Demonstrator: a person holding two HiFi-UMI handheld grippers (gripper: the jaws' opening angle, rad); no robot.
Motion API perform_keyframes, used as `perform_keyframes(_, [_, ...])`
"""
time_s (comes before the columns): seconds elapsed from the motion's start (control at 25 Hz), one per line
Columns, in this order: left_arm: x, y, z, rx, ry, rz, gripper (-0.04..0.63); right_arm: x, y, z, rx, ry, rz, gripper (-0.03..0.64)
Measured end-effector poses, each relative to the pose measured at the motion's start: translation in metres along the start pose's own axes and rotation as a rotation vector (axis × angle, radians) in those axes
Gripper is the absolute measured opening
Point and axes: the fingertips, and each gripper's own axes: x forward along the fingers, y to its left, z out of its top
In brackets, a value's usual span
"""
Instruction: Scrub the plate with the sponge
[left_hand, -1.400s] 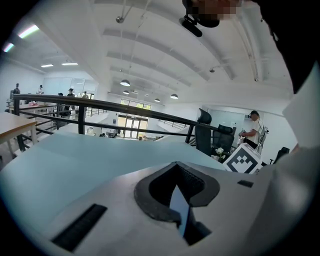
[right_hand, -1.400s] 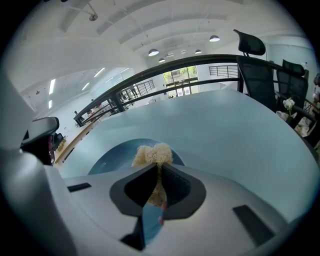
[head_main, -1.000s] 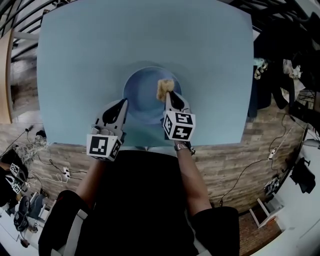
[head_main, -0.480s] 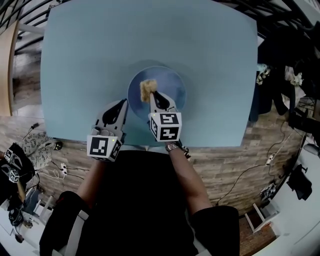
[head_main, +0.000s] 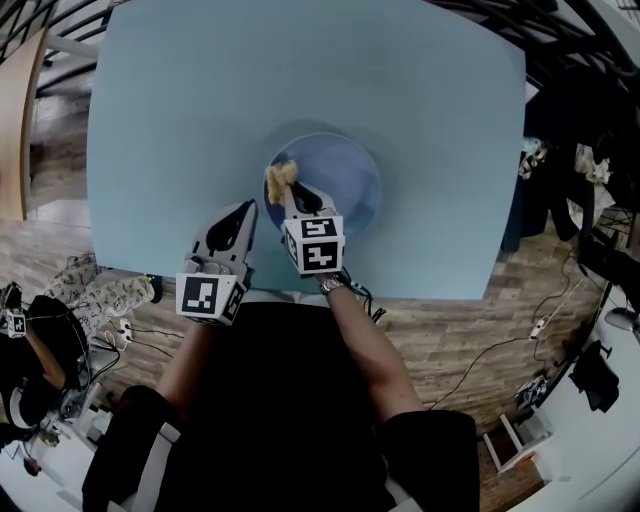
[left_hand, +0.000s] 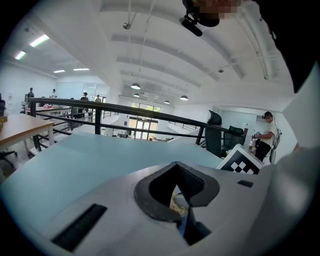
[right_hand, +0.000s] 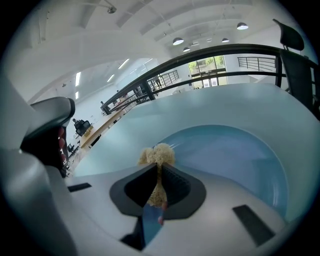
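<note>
The pale blue tabletop (head_main: 200, 120) carries only one thing, a round blue plate (head_main: 352, 172), which lies flat near the edge closest to the person. The right tool (head_main: 287, 193) reaches over the plate's near-left part, its jaws pressed together on a small tan sponge (head_main: 280, 176). The sponge bulges out past the jaw tips, and in the right gripper view it (right_hand: 157, 154) sits just at the plate's left rim, seemingly down on that rim or very close above it; the contact itself cannot be made out. The left tool (head_main: 244, 208) hangs over the tabletop just off the plate's near-left rim, apart from the plate. Its jaws are together with nothing between them, so it steadies nothing. As a judgement, the task is in its working stage: the sponge is already picked up and brought to the plate, and it is placed for a wipe along the left side. How much of the plate is already scrubbed cannot be read, since its surface looks evenly blue with no foam, water or dirt to mark covered ground. On that evidence the centre and the far and right parts of the plate may yet need passes, and the sponge is not yet put down.
</note>
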Motion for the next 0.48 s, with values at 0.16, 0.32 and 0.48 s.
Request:
perform_keyframes(0.16, [-0.001,0.001,-0.001,-0.004,-0.001,0.004,0.002,0.003,-0.005,0.000,0.021,0.003,-0.005,0.034])
perform_keyframes(0.32, [-0.001,-0.002,-0.002,-0.004,0.002,0.002,0.002,0.003,-0.010,0.000,0.032,0.002,-0.009,0.034])
perform_keyframes(0.48, [0.000,-0.006,-0.001,0.001,0.006,-0.007,0.002,-0.001,-0.015,0.002,0.044,-0.003,-0.015,0.034])
